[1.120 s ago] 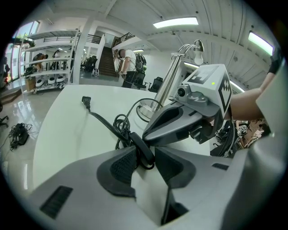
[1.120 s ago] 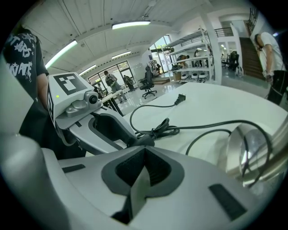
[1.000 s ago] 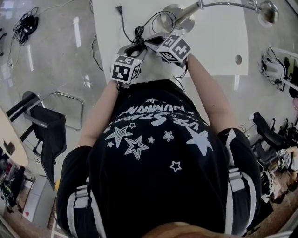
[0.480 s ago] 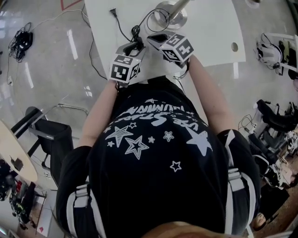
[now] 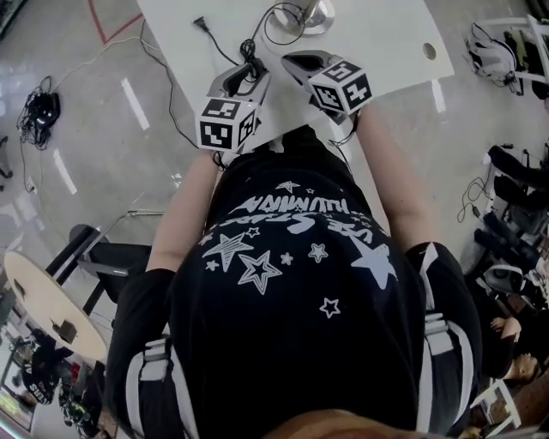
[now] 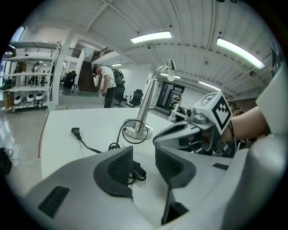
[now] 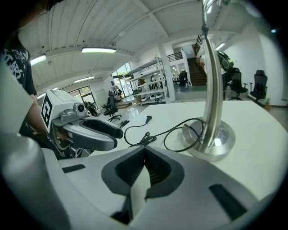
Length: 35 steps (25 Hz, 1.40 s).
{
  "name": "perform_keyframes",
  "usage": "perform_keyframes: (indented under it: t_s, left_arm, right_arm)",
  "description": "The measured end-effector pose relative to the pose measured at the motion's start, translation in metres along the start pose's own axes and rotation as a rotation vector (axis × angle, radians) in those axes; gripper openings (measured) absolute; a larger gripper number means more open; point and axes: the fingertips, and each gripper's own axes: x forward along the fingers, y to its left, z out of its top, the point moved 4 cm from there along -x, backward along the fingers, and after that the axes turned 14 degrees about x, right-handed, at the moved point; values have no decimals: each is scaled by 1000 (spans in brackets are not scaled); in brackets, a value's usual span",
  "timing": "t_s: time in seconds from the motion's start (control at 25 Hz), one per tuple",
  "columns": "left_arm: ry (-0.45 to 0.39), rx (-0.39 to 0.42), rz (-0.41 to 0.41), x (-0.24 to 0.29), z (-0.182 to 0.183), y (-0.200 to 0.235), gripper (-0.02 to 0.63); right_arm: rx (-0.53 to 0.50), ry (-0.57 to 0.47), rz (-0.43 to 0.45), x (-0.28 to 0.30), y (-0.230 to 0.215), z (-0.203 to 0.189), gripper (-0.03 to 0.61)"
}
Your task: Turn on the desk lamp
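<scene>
The desk lamp stands on the white table [image 5: 386,43]: a round chrome base [image 5: 306,12] [image 6: 137,132] [image 7: 212,137], an upright pole [image 7: 211,85] and a small head [image 6: 171,72] high up. Its black cord [image 7: 148,137] lies coiled in front of the base, and the plug [image 5: 199,23] [image 6: 75,131] lies loose on the table. My left gripper [image 5: 249,70] [image 6: 144,155] is open and empty, just above the knotted cord. My right gripper [image 5: 292,60] [image 7: 145,157] is shut on nothing, pointing at the base from a short way off.
The table's near edge runs just under both grippers. A cable hole [image 5: 429,51] sits at the table's right end. Chairs [image 5: 103,257] and loose cables [image 5: 43,111] are on the glossy floor around me. A person [image 6: 107,83] stands far off.
The head view has swung, so the table and lamp base now sit higher in the picture and the lamp head is out of it. Both grippers sit slightly further from the base.
</scene>
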Motion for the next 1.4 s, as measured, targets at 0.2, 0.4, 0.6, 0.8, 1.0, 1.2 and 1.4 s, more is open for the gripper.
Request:
perform_keyframes:
  t_s: [0.2,0.4,0.6,0.8,1.0,1.2,1.4]
  left_arm:
    - [-32,-13,-17,-4,7,6,146]
    - [-56,-39,-28,-6,12,3,146]
    - [-48,-45,-60,-8,9,-5,144]
    - [-31,-30,-73,-21,2,-20,135]
    - [-12,-29,-62,-37,-13,-44,75]
    - [-18,3,-59,-60,-21,-68,15]
    - [-46,20,-59,-84,-17,-87,9]
  right_arm:
    - [68,-107,-58,-23,7,-4,5]
    - [109,-190,-98,-49,3,-10,5]
    - [112,-227,-99,-64,8,-12,5]
    - [130,-263,-70,-75,27,-26,5]
    - [150,-270,-49,-85,46,-61,5]
    - [203,-333,-31,-104,68,-87,5]
    - [205,-352,-9,-122,100,-101,5]
